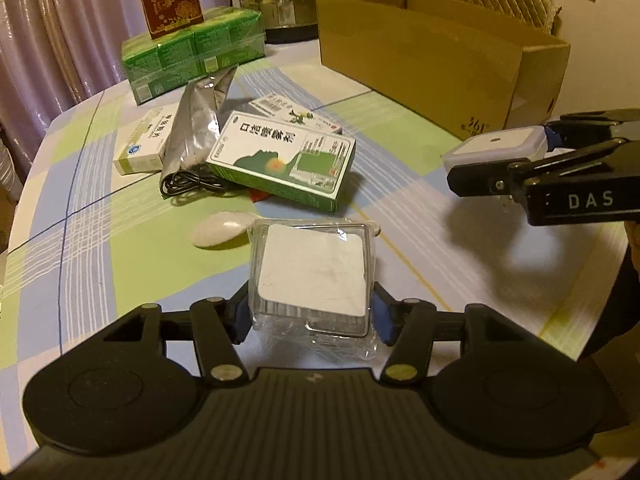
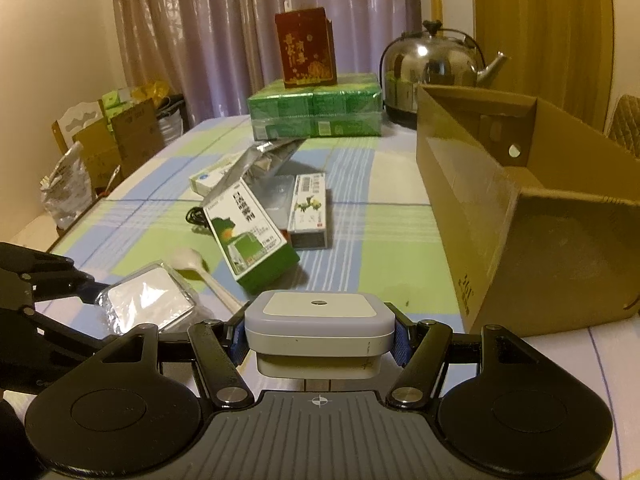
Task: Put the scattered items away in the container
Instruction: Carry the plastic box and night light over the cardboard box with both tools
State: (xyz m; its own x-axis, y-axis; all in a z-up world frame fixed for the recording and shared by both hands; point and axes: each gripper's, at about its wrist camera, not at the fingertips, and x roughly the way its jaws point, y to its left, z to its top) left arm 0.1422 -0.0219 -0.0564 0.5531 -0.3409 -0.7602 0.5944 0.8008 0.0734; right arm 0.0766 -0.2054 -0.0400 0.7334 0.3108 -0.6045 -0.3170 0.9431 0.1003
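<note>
My left gripper (image 1: 310, 312) is shut on a clear plastic-wrapped square case (image 1: 311, 268) with a white face, held just above the table; the same case (image 2: 150, 300) shows at the left of the right wrist view. My right gripper (image 2: 320, 338) is shut on a white square plug-like device (image 2: 319, 326), seen from the side as the device (image 1: 496, 146) in the air before the open cardboard box (image 1: 420, 60). That box (image 2: 516, 216) stands at the right. Scattered on the table lie a green medicine box (image 1: 282, 160), a white spoon (image 1: 218, 230), a silver foil pouch (image 1: 192, 128), a black cable (image 1: 188, 186) and two white cartons (image 1: 142, 146) (image 2: 308, 210).
At the far end stands a wrapped green pack (image 2: 316, 110) with a red box (image 2: 306, 48) on top, and a steel kettle (image 2: 434, 70) beside it. The checked tablecloth (image 1: 420, 240) is bare between the grippers. Bags and cartons (image 2: 100, 148) crowd the table's left side.
</note>
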